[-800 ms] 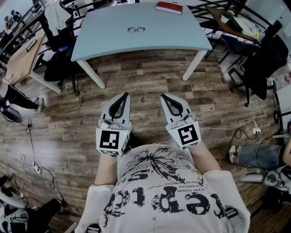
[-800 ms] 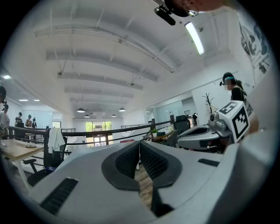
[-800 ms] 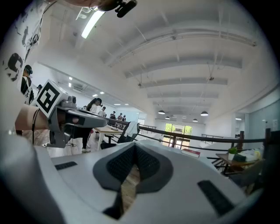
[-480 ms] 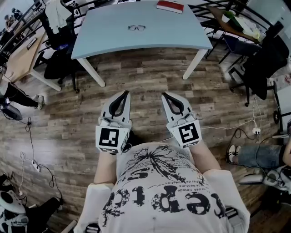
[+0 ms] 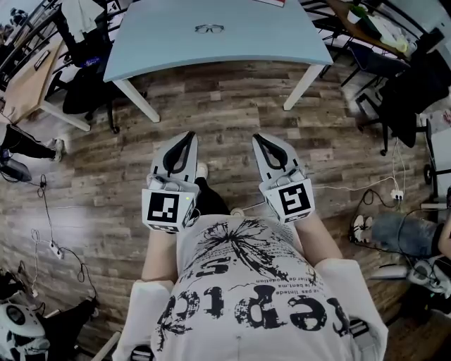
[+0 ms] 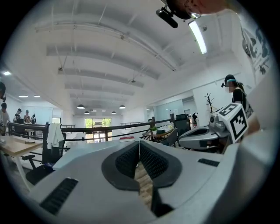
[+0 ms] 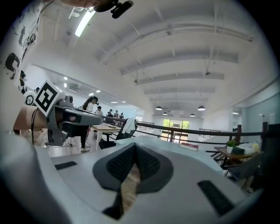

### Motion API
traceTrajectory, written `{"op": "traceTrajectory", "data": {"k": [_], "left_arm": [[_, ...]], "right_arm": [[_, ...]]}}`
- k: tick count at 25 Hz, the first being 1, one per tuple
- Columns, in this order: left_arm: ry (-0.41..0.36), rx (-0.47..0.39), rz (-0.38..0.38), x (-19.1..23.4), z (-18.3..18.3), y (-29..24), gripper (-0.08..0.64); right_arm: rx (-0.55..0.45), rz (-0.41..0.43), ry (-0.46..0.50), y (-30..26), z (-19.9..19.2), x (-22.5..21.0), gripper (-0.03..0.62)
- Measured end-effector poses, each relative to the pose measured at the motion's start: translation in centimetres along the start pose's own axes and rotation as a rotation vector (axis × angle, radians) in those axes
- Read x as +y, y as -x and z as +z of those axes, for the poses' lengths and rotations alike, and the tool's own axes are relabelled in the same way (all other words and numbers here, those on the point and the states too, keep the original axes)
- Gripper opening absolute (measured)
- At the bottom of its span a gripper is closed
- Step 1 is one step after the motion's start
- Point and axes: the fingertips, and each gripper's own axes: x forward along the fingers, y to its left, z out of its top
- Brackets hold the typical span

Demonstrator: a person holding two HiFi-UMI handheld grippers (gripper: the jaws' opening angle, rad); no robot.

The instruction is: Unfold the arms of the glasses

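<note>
The glasses (image 5: 209, 29) lie with their arms folded on the light blue table (image 5: 268, 42), far ahead at the top of the head view. My left gripper (image 5: 189, 135) and right gripper (image 5: 257, 138) are held side by side over the wood floor, close to the person's chest and well short of the table. Both point level toward the table. In the left gripper view the left gripper (image 6: 139, 142) is shut with nothing between its pads. The right gripper (image 7: 135, 145) is likewise shut and empty. The glasses are hidden behind the jaws in both gripper views.
A red book (image 5: 272, 2) lies at the table's far edge. Office chairs (image 5: 84, 99) stand left of the table, and a dark chair (image 5: 409, 92) at the right. Cables (image 5: 49, 240) trail over the floor at the left. A seated person's leg (image 5: 398, 236) is at the right.
The table and glasses have slid toward the top of the head view. Both grippers stay shut and side by side, a little higher in the frame. A shoe now shows between them.
</note>
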Motion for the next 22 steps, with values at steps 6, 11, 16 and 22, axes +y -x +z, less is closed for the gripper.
{"op": "traceTrajectory", "data": {"k": [6, 11, 16, 22], "left_arm": [[0.021, 0.021, -0.023, 3.5, -2.3, -4.1, 0.018], [0.041, 0.020, -0.052, 9.1, -3.3, -9.7, 0.018], [0.039, 0.003, -0.112, 16.3, -3.5, -17.4, 0.020], [0.025, -0.012, -0.176, 25.1, -2.4, -25.6, 0.019]], "right_arm": [[0.032, -0.029, -0.008, -4.7, -1.9, -1.8, 0.011], [0.071, -0.066, -0.014, -11.8, -2.6, -3.8, 0.011], [0.076, -0.144, -0.003, -21.0, -1.7, -7.9, 0.011], [0.083, -0.207, -0.017, -31.8, 0.2, -12.2, 0.011]]}}
